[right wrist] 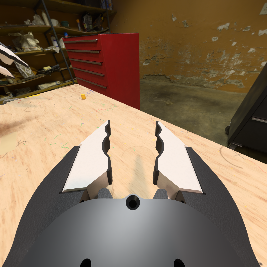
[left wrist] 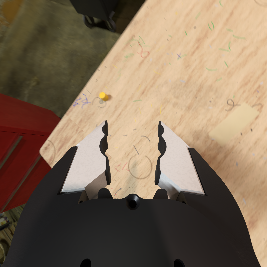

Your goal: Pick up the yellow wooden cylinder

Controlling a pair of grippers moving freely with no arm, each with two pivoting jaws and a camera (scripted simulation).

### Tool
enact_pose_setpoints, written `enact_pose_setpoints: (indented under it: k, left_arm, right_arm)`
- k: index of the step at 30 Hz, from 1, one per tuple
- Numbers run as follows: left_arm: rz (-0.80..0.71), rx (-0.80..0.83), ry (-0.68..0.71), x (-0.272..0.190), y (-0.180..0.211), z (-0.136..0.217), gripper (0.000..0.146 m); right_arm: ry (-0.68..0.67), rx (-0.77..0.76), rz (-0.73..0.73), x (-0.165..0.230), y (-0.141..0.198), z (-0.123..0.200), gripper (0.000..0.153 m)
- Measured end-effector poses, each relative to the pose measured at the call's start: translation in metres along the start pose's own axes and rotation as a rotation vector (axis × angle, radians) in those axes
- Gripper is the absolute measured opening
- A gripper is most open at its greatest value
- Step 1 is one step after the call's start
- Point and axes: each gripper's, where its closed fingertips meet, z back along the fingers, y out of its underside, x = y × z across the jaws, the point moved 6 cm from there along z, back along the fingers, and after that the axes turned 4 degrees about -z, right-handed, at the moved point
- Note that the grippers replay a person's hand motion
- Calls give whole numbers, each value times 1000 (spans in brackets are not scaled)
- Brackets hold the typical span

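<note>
room: workshop, peeling ochre wall, cluttered shelves (right wrist: 28, 47), red drawer cabinet (right wrist: 104, 63) past the table's far edge, dark cabinet on castors (right wrist: 251, 122) to your right tongs' right.
surface: pale plywood table (right wrist: 43, 151), flat, covered in pen scribbles and ring marks.
cylinder place: yellow wooden cylinder (left wrist: 103, 96) stands upright near the table edge, ahead and left of your left gripper (left wrist: 132, 122); well ahead-left of your right gripper (right wrist: 132, 122) too.
handling: looks small, light, stiff, smooth painted wood; it could tip or roll if you nudge it.
grip spot: pinch the curved side mid-height, from above.
tongs: both spread wide, holding nothing.
closer tong: left, judging by the views.
</note>
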Motion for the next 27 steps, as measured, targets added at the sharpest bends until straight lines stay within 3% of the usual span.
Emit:
enact_pose_setpoints:
  k: [4,7,12,16,22,27]
  left_arm:
    - [-26,74,134,3,25,-18,72]
    - [-4,100,93,13,34,-31,73]
    - [193,-8,-109,42,28,-59,72]
    - [400,-70,-176,70,19,-92,69]
    - [601,-30,-75,89,13,-149,69]
    - [629,67,-55,88,15,-179,71]
  right_arm:
    - [-14,45,9,14,-9,-9,63]
    - [-8,74,28,23,-17,-17,63]
    - [-19,90,22,35,-28,-35,63]
    - [-35,118,40,44,-33,-49,63]
    - [-36,135,53,49,-32,-54,63]
    - [-32,129,21,42,-27,-47,63]
